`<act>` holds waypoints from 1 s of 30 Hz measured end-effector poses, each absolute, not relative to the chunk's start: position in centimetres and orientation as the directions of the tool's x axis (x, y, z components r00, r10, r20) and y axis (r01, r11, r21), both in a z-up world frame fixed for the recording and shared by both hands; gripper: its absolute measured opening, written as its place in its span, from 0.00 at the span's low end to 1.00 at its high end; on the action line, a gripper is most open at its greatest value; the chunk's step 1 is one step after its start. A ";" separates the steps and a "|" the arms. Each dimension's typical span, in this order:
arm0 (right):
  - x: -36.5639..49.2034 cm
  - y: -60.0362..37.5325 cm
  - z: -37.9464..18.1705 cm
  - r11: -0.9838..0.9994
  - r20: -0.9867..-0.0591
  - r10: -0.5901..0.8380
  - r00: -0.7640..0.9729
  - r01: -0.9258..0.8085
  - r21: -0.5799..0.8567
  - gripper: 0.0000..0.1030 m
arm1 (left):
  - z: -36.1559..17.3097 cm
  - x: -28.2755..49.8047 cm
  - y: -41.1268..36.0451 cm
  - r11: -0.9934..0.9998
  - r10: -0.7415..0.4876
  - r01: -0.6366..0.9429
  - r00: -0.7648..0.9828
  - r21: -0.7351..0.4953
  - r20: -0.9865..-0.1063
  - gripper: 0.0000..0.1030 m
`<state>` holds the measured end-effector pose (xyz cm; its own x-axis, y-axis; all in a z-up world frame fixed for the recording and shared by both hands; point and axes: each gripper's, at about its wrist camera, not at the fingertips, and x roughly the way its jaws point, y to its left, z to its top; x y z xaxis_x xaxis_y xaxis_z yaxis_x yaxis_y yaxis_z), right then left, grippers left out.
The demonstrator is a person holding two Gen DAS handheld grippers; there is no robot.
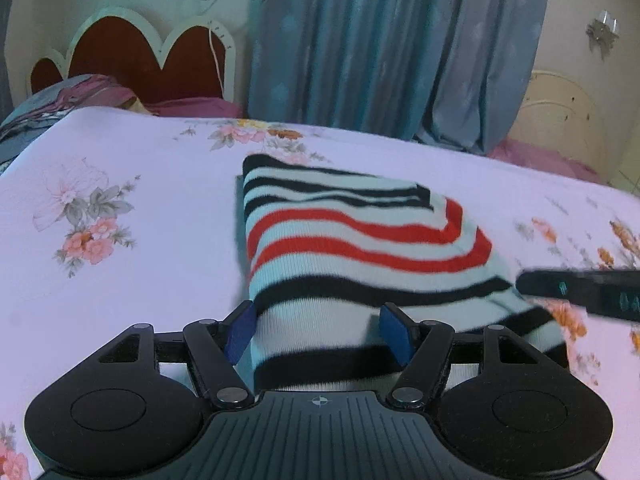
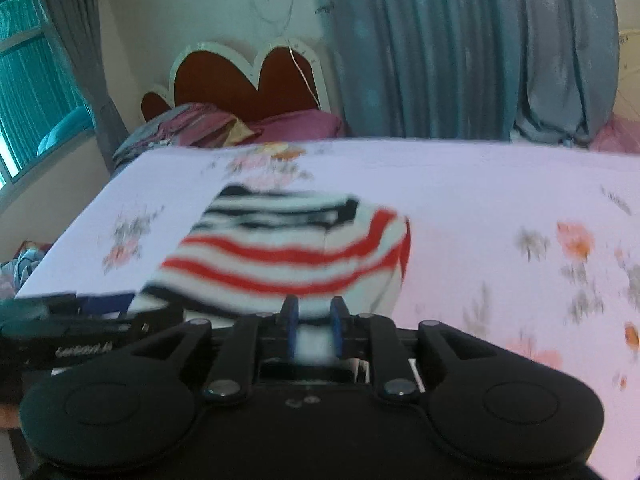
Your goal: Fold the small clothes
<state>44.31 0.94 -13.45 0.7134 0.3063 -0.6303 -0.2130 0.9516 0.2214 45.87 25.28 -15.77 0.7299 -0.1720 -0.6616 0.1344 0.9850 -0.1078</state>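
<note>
A small striped garment (image 1: 360, 248), white with black and red stripes, lies folded on the floral bed sheet (image 1: 120, 200). My left gripper (image 1: 318, 330) is open, its blue pads (image 1: 240, 330) on either side of the garment's near edge. In the right wrist view the garment (image 2: 288, 252) is blurred; my right gripper (image 2: 314, 322) has its jaws close together with white fabric between them. The right gripper also shows at the right edge of the left wrist view (image 1: 584, 290). The left gripper shows at the lower left of the right wrist view (image 2: 80, 320).
A scalloped red headboard (image 1: 140, 56) and pink pillows (image 1: 192, 106) stand at the far left. Blue-grey curtains (image 1: 380, 48) hang behind the bed. A window (image 2: 32, 92) is at the left. The sheet extends right of the garment (image 2: 520, 208).
</note>
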 end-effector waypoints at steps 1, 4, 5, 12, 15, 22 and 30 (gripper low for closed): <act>43.8 0.9 -13.8 0.951 -0.638 0.307 0.706 -0.208 0.228 0.18 | -15.9 45.8 25.3 0.986 -0.168 0.127 0.726 -0.110 -0.667 0.65; 42.6 0.9 -14.9 0.962 -0.651 0.274 0.708 -0.188 0.200 0.18 | -16.4 45.6 25.1 0.988 -0.154 0.130 0.717 -0.087 -0.680 0.65; 42.5 1.1 -15.4 0.967 -0.663 0.254 0.704 -0.179 0.180 0.17 | -16.7 45.7 25.1 0.988 -0.153 0.132 0.713 -0.083 -0.684 0.65; 41.6 1.3 -15.5 0.981 -0.675 0.196 0.712 -0.155 0.121 0.18 | -16.4 44.5 25.3 0.987 -0.159 0.119 0.707 -0.106 -0.689 0.67; 39.7 1.3 -15.3 0.977 -0.673 0.214 0.708 -0.170 0.132 0.18 | -16.5 43.0 25.7 0.985 -0.171 0.117 0.698 -0.125 -0.695 0.67; 39.7 0.3 -18.4 0.978 -0.719 0.204 0.665 -0.100 0.185 0.18 | -18.3 42.3 25.7 0.987 -0.159 0.089 0.673 -0.134 -0.722 0.67; 39.3 -0.5 -17.5 0.963 -0.728 0.249 0.639 -0.082 0.257 0.35 | -16.9 41.1 25.3 0.991 -0.125 0.056 0.673 -0.119 -0.729 0.74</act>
